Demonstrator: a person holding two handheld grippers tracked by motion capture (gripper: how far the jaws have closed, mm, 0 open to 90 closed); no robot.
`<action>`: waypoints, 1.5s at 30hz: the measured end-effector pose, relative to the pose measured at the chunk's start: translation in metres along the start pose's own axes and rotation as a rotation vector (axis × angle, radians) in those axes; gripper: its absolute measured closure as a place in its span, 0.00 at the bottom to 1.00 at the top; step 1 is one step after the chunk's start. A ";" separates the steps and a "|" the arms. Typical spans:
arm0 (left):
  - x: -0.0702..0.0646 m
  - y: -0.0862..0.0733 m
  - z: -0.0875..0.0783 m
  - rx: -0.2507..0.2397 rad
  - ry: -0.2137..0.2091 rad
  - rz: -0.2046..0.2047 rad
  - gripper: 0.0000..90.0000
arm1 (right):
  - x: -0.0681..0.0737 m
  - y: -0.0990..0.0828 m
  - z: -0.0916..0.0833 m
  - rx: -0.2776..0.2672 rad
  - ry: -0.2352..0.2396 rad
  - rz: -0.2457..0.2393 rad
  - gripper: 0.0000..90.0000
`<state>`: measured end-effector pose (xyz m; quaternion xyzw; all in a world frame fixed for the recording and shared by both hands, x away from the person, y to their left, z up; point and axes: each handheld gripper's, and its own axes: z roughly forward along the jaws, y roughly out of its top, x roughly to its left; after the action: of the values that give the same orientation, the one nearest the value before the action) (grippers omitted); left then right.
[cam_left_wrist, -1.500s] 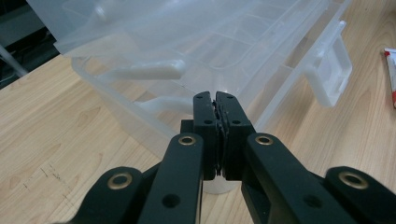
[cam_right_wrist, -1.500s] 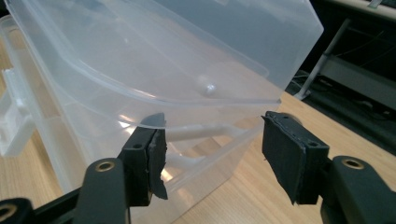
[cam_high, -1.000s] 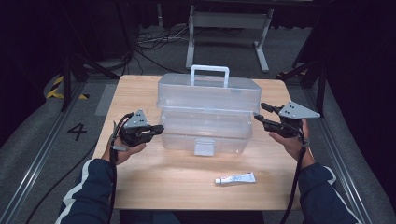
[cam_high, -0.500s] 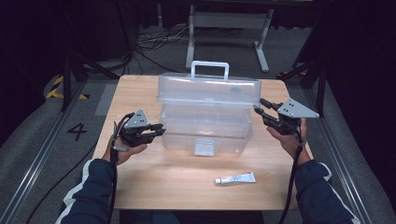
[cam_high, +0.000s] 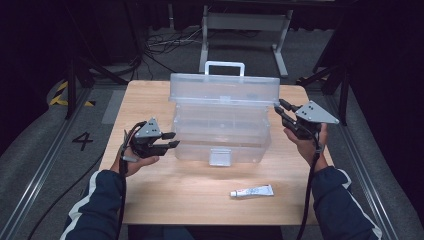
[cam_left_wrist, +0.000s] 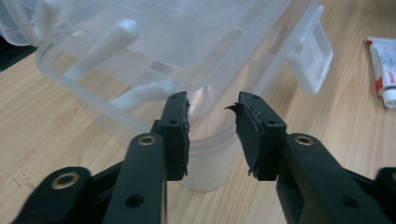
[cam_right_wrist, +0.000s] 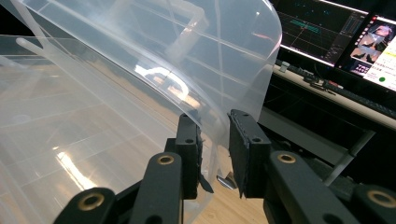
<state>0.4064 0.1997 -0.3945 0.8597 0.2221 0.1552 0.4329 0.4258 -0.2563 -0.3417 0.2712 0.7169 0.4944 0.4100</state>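
**Clear box, lid raised, a gripper at each end**

While the box (cam_high: 222, 135) sits mid-table (cam_high: 150, 200) with its lid (cam_high: 225, 90) lifted and its latch tab facing the person, a gripper waits at each end. The left gripper (cam_high: 170, 139) lies level at the box's left end; its jaws have just been opening and stand apart, their pads (cam_left_wrist: 180, 126) just short of the wall, gripping nothing. The right gripper (cam_high: 280, 111) reaches the lid's right edge; its jaws have just been closing, the edge lies between them, and a gap shows beside one pad (cam_right_wrist: 243, 149). A tube (cam_high: 251, 191) lies near the front edge, well apart.
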 end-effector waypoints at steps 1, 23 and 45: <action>0.000 0.000 0.000 0.000 -0.003 0.003 0.68 | -0.001 0.000 0.000 -0.001 -0.001 0.001 0.83; -0.008 0.006 -0.003 0.048 -0.029 0.084 0.65 | -0.008 0.015 0.012 0.017 -0.047 0.015 0.86; -0.019 0.024 0.027 0.162 -0.042 0.199 0.74 | -0.014 0.025 0.023 0.021 -0.087 0.046 0.88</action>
<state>0.4084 0.1586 -0.3924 0.9128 0.1383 0.1609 0.3490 0.4527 -0.2472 -0.3176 0.3130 0.6973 0.4837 0.4263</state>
